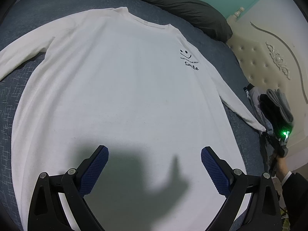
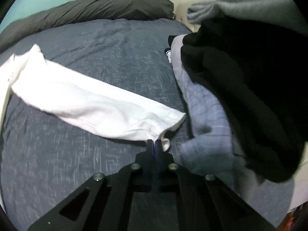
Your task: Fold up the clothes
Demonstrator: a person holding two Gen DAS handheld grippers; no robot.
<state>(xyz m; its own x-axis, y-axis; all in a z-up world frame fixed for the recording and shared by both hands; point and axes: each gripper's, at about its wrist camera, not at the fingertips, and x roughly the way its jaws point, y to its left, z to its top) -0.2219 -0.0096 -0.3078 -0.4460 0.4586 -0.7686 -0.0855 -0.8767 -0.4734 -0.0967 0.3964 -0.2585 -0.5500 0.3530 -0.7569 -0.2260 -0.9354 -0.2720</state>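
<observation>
The shirt (image 1: 119, 88) lies flat and face up on the bed (image 1: 25, 19), both sleeves spread out to the sides, the collar at the far end from the left gripper (image 1: 154, 165). That gripper hangs over the hem end with its fingers (image 1: 96, 169) spread wide and nothing between them; the white cloth lies just ahead of and below the tips, apart from them as far as the view tells.

The right gripper (image 2: 155, 146) has its fingers pressed together on the cuff (image 2: 165, 132) of the sleeve (image 2: 86, 100), which runs away from the tips up and to the left across the bed. Just right of those fingers sits a pile (image 2: 240, 77) of dark, grey and pale blue clothes, touching or nearly touching the cuff end.

As a judgement, the folding is at its very start: the shirt is spread and smoothed, but no fold shows yet. The first step in hand looks to be bringing this sleeve across onto the body. Left after that are the other sleeve, the sides and the fold of hem to collar, and whether the pile also awaits folding cannot be told.
</observation>
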